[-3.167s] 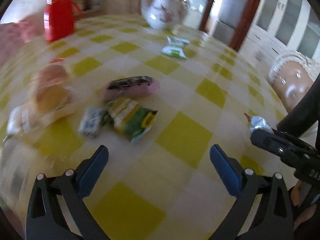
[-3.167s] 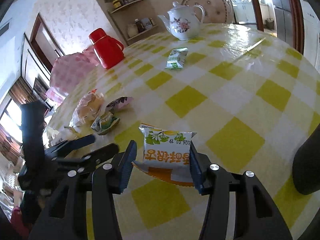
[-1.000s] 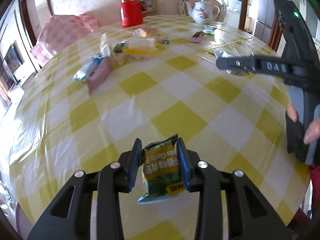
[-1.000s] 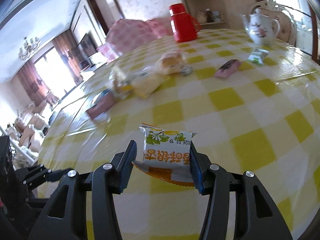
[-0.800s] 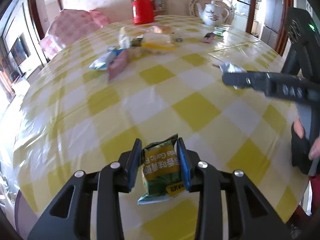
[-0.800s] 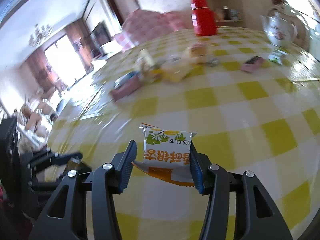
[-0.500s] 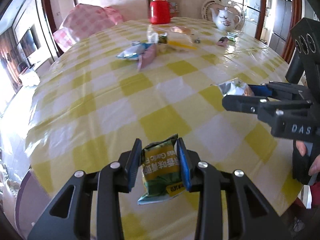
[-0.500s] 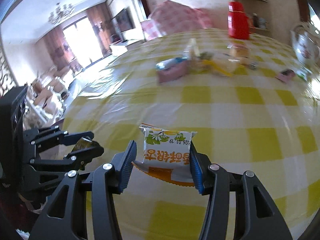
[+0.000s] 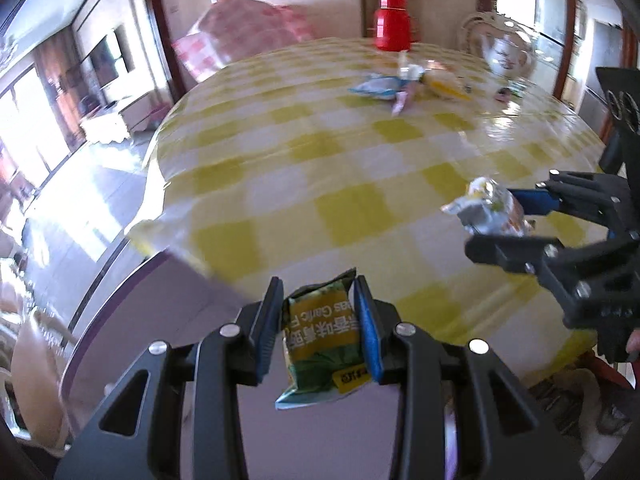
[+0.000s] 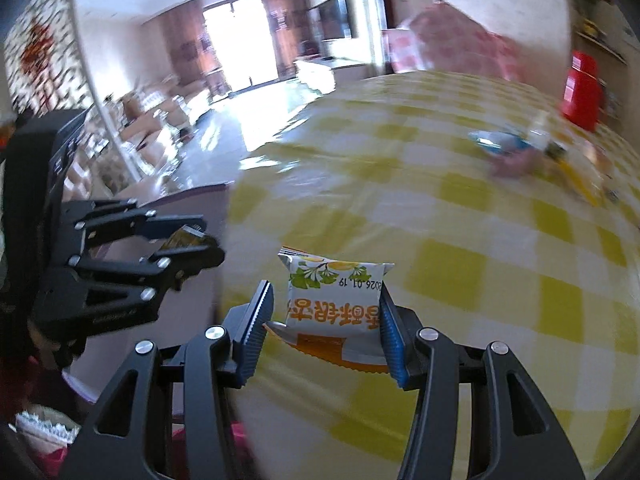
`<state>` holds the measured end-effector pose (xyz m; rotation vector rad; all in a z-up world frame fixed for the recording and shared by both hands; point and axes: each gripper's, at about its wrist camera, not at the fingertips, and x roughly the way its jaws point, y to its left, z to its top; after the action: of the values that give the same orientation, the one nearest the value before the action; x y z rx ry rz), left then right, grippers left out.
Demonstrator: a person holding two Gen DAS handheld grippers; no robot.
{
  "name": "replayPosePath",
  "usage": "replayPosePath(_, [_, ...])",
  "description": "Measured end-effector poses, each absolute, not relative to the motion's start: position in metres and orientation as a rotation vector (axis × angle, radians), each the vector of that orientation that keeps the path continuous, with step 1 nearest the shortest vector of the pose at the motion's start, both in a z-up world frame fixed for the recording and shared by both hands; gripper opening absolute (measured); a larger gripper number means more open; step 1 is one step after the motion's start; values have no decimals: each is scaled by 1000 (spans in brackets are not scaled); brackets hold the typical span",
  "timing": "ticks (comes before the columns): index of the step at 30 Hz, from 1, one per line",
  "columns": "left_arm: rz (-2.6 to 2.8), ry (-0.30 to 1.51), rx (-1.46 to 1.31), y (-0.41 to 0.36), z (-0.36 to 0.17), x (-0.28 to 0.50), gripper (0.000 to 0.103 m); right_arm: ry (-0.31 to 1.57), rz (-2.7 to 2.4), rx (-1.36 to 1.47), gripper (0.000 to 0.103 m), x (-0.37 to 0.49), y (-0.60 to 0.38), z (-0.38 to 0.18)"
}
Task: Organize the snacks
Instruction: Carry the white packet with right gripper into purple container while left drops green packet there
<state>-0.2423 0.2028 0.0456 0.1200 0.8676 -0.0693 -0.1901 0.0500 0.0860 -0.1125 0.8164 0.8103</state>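
My left gripper (image 9: 319, 312) is shut on a green snack packet (image 9: 322, 336) and holds it in the air past the table's near edge. My right gripper (image 10: 326, 316) is shut on a white and orange snack packet (image 10: 334, 308), held above the yellow checked table (image 10: 460, 216). In the left wrist view the right gripper (image 9: 516, 220) shows at the right with its packet (image 9: 486, 210). In the right wrist view the left gripper (image 10: 188, 242) shows at the left. Several more snacks (image 9: 408, 82) lie at the table's far side.
A red thermos (image 9: 392, 28) and a white teapot (image 9: 506, 54) stand at the far edge. A pink checked cushion (image 9: 240, 24) lies behind. A purple surface (image 9: 192, 292) sits below the table's near edge. The living room floor (image 10: 256, 120) opens to the left.
Both grippers have drawn back and swung left, still holding their packets. The table's left edge and the floor beyond have come into view.
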Motion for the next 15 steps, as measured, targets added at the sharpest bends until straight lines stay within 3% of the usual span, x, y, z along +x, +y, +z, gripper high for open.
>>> replayPosePath(9, [52,923,100,268,26,-271,37,861,1017,-166,50,-234,121,85])
replayPosePath(11, [98,941,75,288,20,-276,41,880,1091,-147,52,-241,133,85])
replayPosePath(12, [114,954,66,295,18,-277,46,897,1134,-118,53,-241,137,84])
replayPosePath(14, [215,962,55,311,15,-279,74,915,1155,-86,88,-236,141,82])
replayPosePath(15, [262,944,37,319,18,-280,86,897,1127,-62,89,-232,136,84])
